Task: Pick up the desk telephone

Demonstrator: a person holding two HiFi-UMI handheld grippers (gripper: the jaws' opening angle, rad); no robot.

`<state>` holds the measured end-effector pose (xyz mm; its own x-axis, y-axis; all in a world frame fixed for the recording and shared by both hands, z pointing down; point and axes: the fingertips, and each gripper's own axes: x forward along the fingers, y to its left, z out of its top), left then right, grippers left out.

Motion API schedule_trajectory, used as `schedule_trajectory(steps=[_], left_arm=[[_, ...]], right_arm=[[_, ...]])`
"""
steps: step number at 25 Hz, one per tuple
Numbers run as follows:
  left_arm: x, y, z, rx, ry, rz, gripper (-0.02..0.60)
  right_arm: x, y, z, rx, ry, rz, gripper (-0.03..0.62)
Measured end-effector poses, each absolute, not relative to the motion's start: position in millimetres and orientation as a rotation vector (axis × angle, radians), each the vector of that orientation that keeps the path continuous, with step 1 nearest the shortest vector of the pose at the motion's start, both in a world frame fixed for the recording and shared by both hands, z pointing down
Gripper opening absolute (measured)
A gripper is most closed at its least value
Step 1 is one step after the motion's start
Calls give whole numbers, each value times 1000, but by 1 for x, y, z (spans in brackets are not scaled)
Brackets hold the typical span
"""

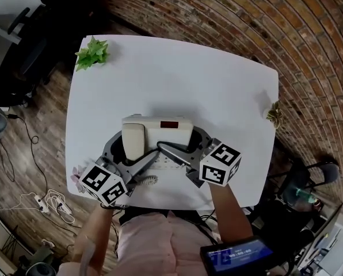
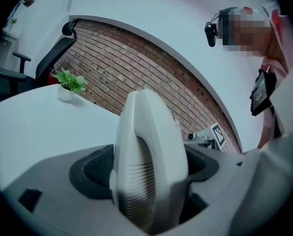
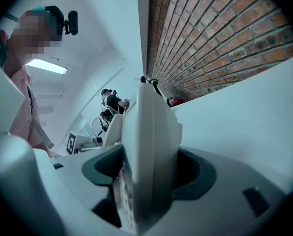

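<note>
**White table and what it carries**

We see a white, round-cornered table [image 1: 217, 79]. The cream desk telephone [image 1: 160, 132] sits between the left gripper [image 1: 131, 145] and the right gripper [image 1: 183, 147]. Its coiled cord [image 1: 151, 181] lies just behind the left gripper's jaws. A green potted plant [image 1: 92, 52] stands well ahead and left of the left gripper. A small pale plant [image 1: 274, 114] sits out to the right of the right gripper, at the table's edge.

the desk telephone [image 1: 166, 128] is sitting on the desk [image 1: 177, 79], toward the near edge, its handset [image 1: 133, 138] lying on its left side between the jaws of the left gripper [image 2: 149, 181]. the right gripper [image 3: 149, 181] is straddling the telephone's right side. a plant [image 1: 92, 53] is standing at the far left corner, a smaller plant [image 1: 274, 114] at the right edge.
</note>
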<state>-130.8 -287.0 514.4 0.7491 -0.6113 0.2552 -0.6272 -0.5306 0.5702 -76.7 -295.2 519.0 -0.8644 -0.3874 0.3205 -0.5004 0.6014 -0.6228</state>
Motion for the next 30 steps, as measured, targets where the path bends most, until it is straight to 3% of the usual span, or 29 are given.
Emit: schedule_trajectory(steps=[11,30], left_arm=[[-113,-270,480,2302,-963,40,422],[-60,-196,305,2473,-1011,-12,422]], right_arm=[[-58,-279,485,738,-2706,1082,308],[-6,-206,306,757,-2889,808,308]])
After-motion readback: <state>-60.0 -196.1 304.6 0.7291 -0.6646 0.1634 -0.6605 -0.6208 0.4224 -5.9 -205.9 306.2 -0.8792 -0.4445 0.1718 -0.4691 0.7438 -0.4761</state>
